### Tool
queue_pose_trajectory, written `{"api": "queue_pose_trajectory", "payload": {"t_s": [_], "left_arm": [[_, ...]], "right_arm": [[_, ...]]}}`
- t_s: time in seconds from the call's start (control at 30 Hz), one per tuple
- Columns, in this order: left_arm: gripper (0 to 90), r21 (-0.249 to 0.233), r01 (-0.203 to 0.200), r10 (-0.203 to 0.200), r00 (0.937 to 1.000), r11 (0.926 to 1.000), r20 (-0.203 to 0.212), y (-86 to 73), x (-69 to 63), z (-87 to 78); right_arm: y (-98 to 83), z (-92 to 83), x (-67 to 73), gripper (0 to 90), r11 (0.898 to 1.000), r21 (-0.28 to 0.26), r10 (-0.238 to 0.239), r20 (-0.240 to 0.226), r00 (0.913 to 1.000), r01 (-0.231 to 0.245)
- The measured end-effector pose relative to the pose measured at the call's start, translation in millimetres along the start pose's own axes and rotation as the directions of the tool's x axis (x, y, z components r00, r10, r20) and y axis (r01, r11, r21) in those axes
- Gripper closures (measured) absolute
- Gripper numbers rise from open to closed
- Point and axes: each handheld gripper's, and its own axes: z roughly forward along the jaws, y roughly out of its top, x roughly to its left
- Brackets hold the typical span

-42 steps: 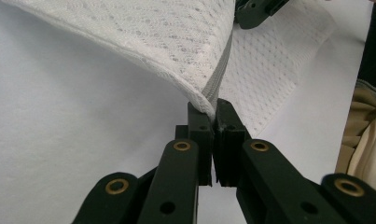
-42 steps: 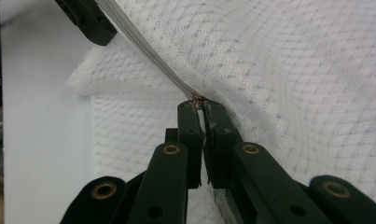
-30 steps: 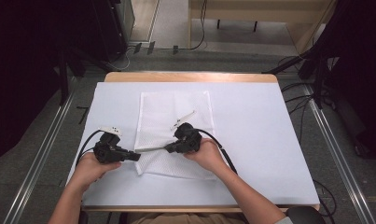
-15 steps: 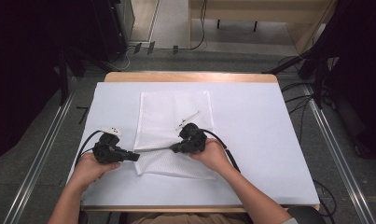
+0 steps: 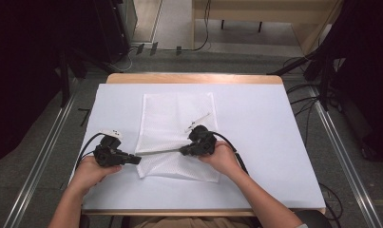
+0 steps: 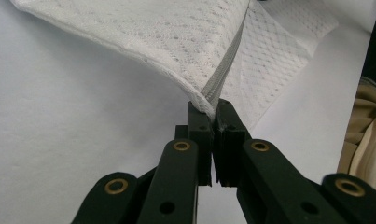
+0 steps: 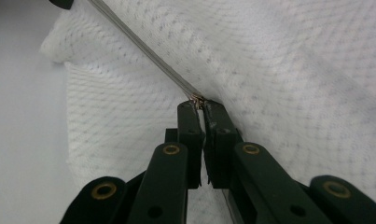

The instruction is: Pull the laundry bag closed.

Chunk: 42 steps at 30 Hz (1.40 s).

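1. Gripping hard at the near edge of the counter (image 5: 255,142), covered in pale blue-white sheeting: the left tool (image 5: 132,160) has its black jaws pinched together on the end of the grey zipper tape (image 6: 225,70), right where the white mesh fabric bag (image 5: 175,128) comes to a corner.

2. Over to the right tool (image 5: 185,151): its jaws are clamped too, and in the right gripper view (image 7: 200,105) a small metal piece sits at their tips. That looks like the zipper's slider or pull, though it is too small to be sure.

3. Between the two tools the zipper runs taut, a straight grey line across the bag's near part in the high view, with the fabric lifted and creased along it.

4. Beyond the tools, the rest of the bag lies flat, reaching toward the counter's far wooden edge (image 5: 194,78), roughly mid-counter.

5. Now the risks, as I judge them. If the left tool's bite on the tape end slips, the tension goes and the bag simply drags along with the right tool instead of the zipper travelling.

6. Loose mesh beside the teeth could also be drawn into the slider and jam it, and pulling off the zipper's line would make that likelier.
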Motion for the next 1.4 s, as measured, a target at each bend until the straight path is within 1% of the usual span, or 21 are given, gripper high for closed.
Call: {"api": "queue_pose_trajectory", "payload": {"t_s": [0.1, 0.2, 0.27, 0.33, 0.4, 0.57, 0.6, 0.73, 0.87, 1.03, 1.13, 1.27, 1.4], "left_arm": [[87.7, 0.0, 0.005, -0.005, 1.0, 1.0, 0.002, -0.7, 1.0, 0.2], [87.7, 0.003, 0.006, -0.006, 1.0, 1.0, 0.002, -0.9, 1.2, 0.4], [87.6, 0.004, 0.004, -0.004, 1.0, 1.0, 0.002, -1.1, 1.5, 0.2], [87.6, 0.002, 0.012, -0.012, 0.9999, 0.9999, 0.0, -1.4, 1.4, 0.0], [87.6, -0.002, 0.012, -0.012, 0.9999, 0.9999, -0.001, -1.6, 1.7, -0.4], [87.6, -0.001, 0.012, -0.012, 0.9999, 0.9999, 0.0, -1.7, 1.9, -0.4], [87.6, 0.0, 0.012, -0.012, 0.9999, 0.9999, 0.002, -1.8, 2.1, -0.6], [87.6, 0.001, 0.013, -0.013, 0.9999, 0.9999, 0.003, -2.3, 2.8, -1.3], [87.7, 0.002, 0.014, -0.014, 0.9999, 0.9999, 0.005, -2.4, 3.0, -1.5], [87.6, 0.007, 0.016, -0.016, 0.9998, 0.9998, 0.008, -2.2, 2.9, -1.0], [87.7, 0.006, 0.018, -0.018, 0.9998, 0.9998, 0.01, -2.0, 2.4, -0.9], [87.6, 0.004, 0.015, -0.015, 0.9998, 0.9999, 0.01, -2.2, 2.8, -1.2], [87.7, 0.006, 0.015, -0.015, 0.9998, 0.9999, 0.011, -2.6, 3.0, -1.3]], "right_arm": [[-1.9, -2.6, -2.9, 88.2, 1.0, 0.001, 0.014, -0.003, 0.9999, -0.014], [-3.2, -4.7, -3.4, 88.2, 1.0, -0.002, 0.018, 0.003, 0.9998, -0.018], [-3.7, -5.7, -3.8, 88.2, 1.0, 0.0, 0.009, 0.004, 0.9999, -0.009], [-4.7, -6.8, -3.0, 88.2, 1.0, 0.002, 0.019, 0.008, 0.9998, -0.019], [-5.9, -7.7, -4.0, 88.2, 1.0, 0.001, 0.011, 0.009, 0.9999, -0.011], [-8.4, -11.5, -4.9, 88.2, 1.0, -0.004, 0.025, 0.006, 0.9997, -0.025], [-8.6, -12.2, -4.7, 88.2, 1.0, -0.001, 0.018, 0.012, 0.9998, -0.018], [-9.7, -15.0, -5.1, 88.3, 1.0, 0.003, 0.014, 0.015, 0.9998, -0.014], [-13.2, -18.8, -7.3, 88.2, 1.0, 0.004, 0.029, 0.022, 0.9993, -0.029], [-20.0, -24.4, -10.6, 88.2, 1.0, 0.006, 0.027, 0.031, 0.9992, -0.027], [-23.9, -27.0, -13.1, 88.2, 0.999, 0.014, 0.04, 0.036, 0.9986, -0.04], [-25.1, -30.0, -13.6, 88.2, 0.999, 0.007, 0.044, 0.032, 0.9985, -0.044], [-26.9, -32.3, -13.3, 88.2, 0.999, 0.01, 0.033, 0.04, 0.9987, -0.033]]}}
